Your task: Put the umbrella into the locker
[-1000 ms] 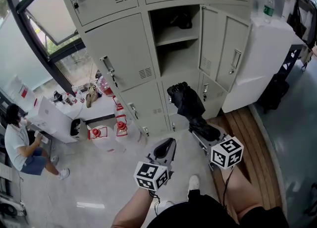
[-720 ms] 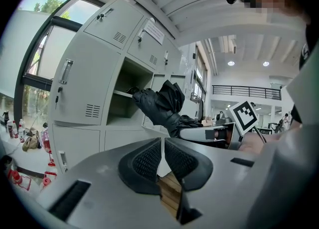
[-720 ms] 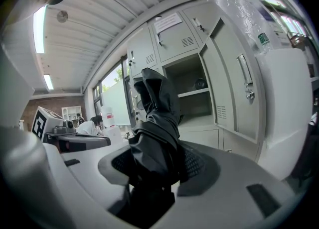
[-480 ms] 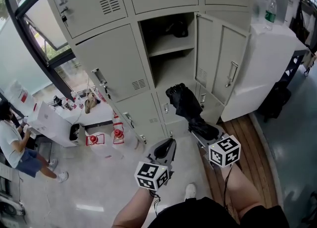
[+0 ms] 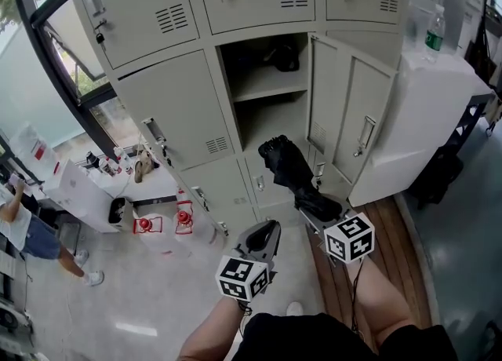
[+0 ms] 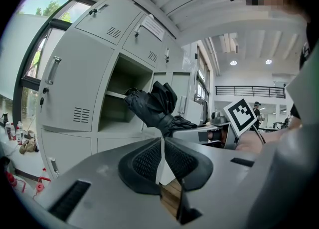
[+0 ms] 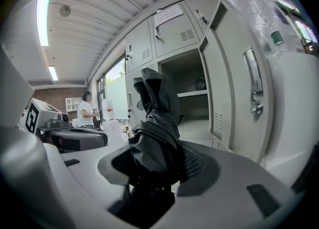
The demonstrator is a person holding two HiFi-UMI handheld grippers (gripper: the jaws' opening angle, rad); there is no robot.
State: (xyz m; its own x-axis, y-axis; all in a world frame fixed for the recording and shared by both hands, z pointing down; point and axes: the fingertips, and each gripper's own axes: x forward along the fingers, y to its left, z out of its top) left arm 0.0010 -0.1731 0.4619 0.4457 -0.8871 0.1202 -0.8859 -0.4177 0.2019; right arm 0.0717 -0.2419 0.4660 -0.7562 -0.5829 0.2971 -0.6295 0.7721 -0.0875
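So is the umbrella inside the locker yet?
Not yet. The folded black umbrella is outside, clamped in the right gripper, in front of the open locker.

Bright daylight, sharp, fisheye-warped edges

Open locker bay [image 5: 267, 116] dead ahead, front unblocked. Shelf [image 5: 271, 85] splits it: upper part has a dark object [image 5: 284, 55] at the back, lower part looks bare, so there's room there. Rt side: open door [image 5: 349, 120] swung outward, just beside the opening, bars entry from rt. Lt side: closed door [image 5: 169, 108] w/ handle. Umbrella [image 5: 289, 165] in rt gripper [image 5: 318, 204] pokes up before the lower lockers, tip near the bay's bottom edge, apart from the door. Lt gripper [image 5: 264, 232] sits lower, lt of umbrella. Floor [image 5: 157, 297] between it and the locker fronts is free. White cabinet [image 5: 420, 108] beyond the door. Red-topped items [image 5: 183, 216] on floor to lt, well apart.
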